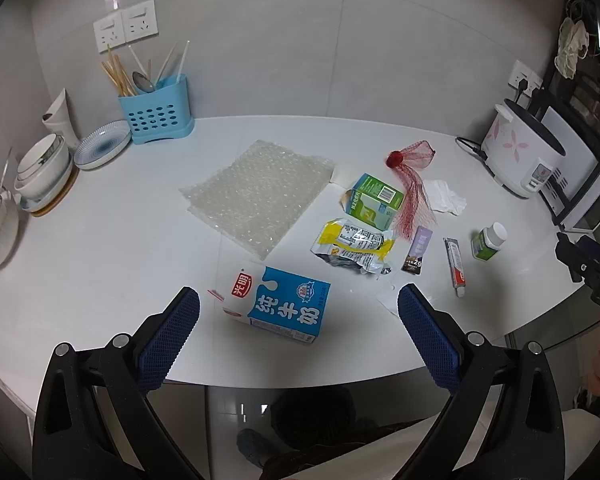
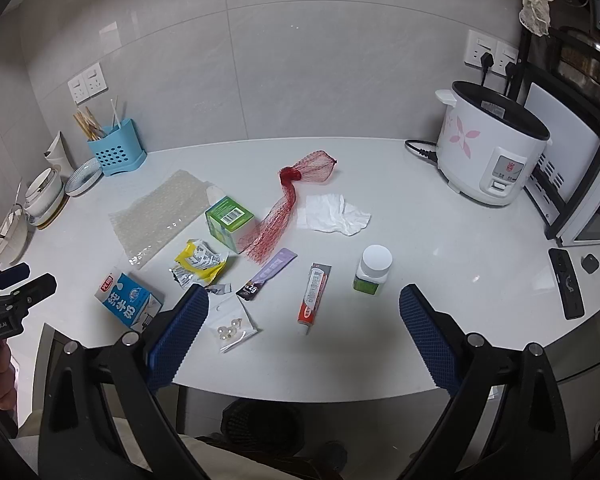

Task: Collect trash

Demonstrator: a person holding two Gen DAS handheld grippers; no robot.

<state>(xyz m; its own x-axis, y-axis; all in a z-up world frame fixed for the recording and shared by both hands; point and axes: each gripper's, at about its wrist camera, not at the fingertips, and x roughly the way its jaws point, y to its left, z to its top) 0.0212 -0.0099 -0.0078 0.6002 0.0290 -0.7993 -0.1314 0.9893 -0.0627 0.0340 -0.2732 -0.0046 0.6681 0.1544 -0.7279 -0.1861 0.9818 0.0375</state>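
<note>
Trash lies scattered on the white counter (image 1: 100,264). A blue milk carton (image 1: 278,306) (image 2: 129,300) lies on its side right in front of my open left gripper (image 1: 299,306). Behind it are a bubble-wrap sheet (image 1: 256,192), a yellow snack wrapper (image 1: 352,244), a green box (image 1: 376,200), a red mesh net (image 1: 414,180), and a crumpled tissue (image 2: 334,214). My right gripper (image 2: 304,308) is open above a small tube (image 2: 314,294), near a clear bag of beads (image 2: 232,326), a purple sachet (image 2: 268,274) and a white-capped green bottle (image 2: 372,270).
A blue utensil holder (image 1: 156,110), plates and stacked bowls (image 1: 44,168) stand at the back left. A rice cooker (image 2: 488,144) and a metal rack sit at the right. A black bin (image 2: 260,424) is on the floor under the counter edge. A remote (image 2: 566,288) lies far right.
</note>
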